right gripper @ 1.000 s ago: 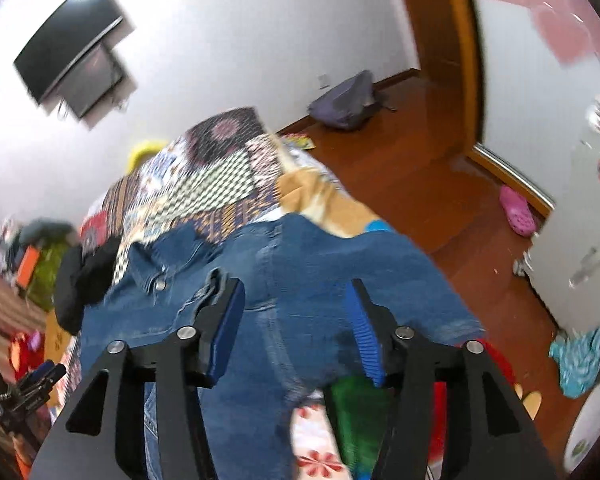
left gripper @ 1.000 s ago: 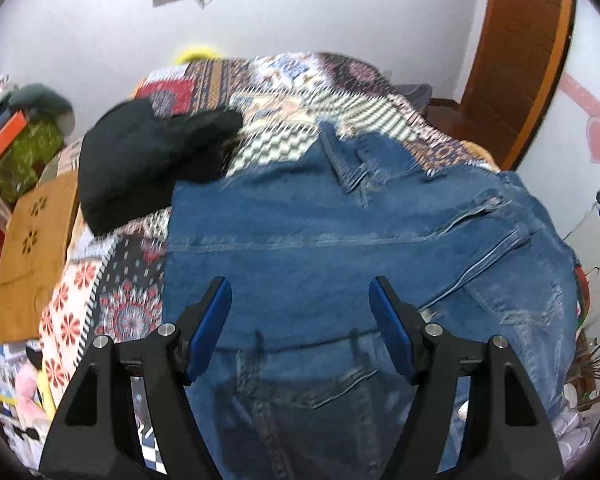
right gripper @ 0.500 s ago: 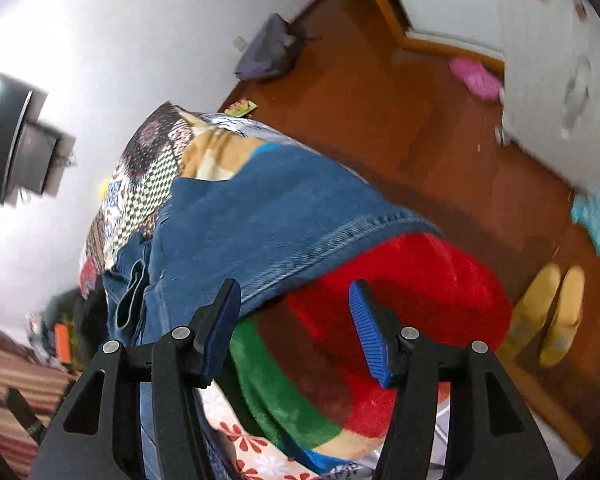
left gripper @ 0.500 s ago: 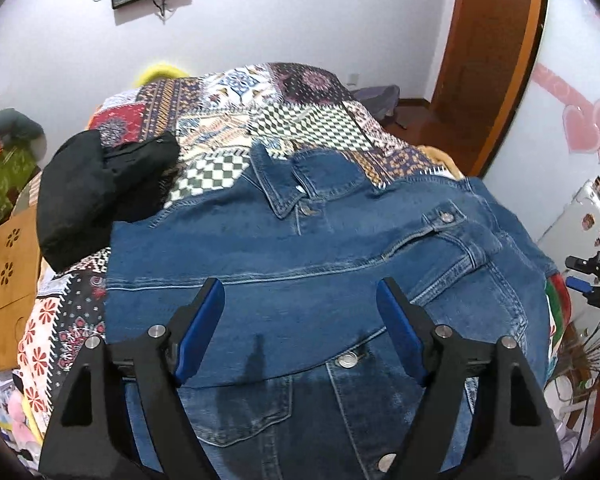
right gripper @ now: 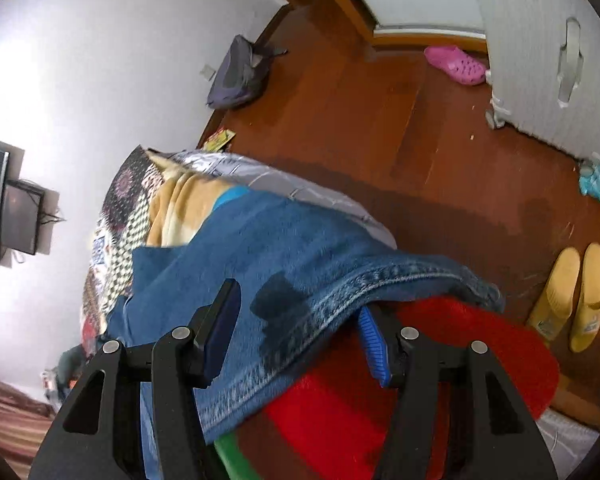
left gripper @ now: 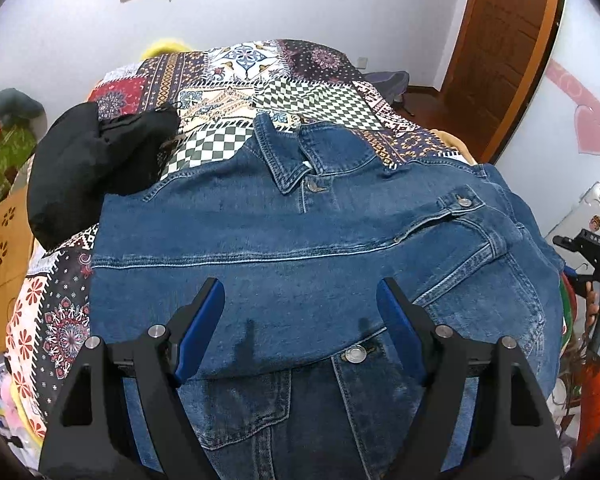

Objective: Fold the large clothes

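A blue denim jacket lies spread front-up on the patchwork bed cover, collar toward the far wall. My left gripper hovers open over the jacket's lower front, nothing between its pads. In the right wrist view the jacket's stitched edge hangs over the side of the bed. My right gripper stands open astride that edge: one finger is over the denim, the other at the hem, and the pads are not pressing. The right gripper also shows at the right edge of the left wrist view, held by a hand.
A black garment lies bunched on the bed left of the jacket. A red and green blanket sits under the hanging edge. On the wooden floor are yellow slippers, a pink clog and a grey backpack; a white cabinet stands at the right.
The right gripper has rolled and dropped from above the jacket to its hanging edge at the bedside. The left gripper drew back, so the collar and buttoned front now show.
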`<state>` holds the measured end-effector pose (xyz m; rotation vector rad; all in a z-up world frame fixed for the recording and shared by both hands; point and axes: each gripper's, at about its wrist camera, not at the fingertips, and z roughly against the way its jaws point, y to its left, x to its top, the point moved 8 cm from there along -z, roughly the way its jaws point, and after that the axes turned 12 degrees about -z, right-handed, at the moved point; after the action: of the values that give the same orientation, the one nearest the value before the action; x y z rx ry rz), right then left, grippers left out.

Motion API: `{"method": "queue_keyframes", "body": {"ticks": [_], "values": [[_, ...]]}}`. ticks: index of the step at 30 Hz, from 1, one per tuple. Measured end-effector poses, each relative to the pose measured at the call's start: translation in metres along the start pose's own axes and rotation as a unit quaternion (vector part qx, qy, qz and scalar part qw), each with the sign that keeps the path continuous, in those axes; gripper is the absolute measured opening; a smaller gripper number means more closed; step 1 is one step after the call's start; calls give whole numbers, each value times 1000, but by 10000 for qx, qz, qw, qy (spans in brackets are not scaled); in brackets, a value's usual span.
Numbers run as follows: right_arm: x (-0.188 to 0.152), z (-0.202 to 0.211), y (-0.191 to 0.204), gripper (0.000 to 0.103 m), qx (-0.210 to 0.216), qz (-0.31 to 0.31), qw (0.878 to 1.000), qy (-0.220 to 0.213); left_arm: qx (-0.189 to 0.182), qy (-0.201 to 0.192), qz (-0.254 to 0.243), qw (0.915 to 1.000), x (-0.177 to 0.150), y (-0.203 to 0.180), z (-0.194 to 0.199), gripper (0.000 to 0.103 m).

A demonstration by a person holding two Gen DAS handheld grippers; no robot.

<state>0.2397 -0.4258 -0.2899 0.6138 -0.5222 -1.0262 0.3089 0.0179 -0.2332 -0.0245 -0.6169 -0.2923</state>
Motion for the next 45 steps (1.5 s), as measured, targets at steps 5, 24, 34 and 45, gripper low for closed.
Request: {"method": "queue_keyframes", "body": {"ticks": [5, 24, 34, 45], "values": [[4, 3, 8, 25, -421, 240, 9981, -373, 40, 3, 0, 10000, -6, 5, 0, 78], [-128, 90, 224, 9, 1278, 3137, 9386, -659, 16, -306, 246, 9992, -31, 41, 29, 78], [-250, -15, 195, 9, 549, 4038, 9090, 871, 14, -294, 460, 9985, -57, 61, 39, 78], [-257, 14, 183, 24, 458, 4139, 9008, 1234, -14, -140, 549, 9984, -65, 61, 26, 78]]}}
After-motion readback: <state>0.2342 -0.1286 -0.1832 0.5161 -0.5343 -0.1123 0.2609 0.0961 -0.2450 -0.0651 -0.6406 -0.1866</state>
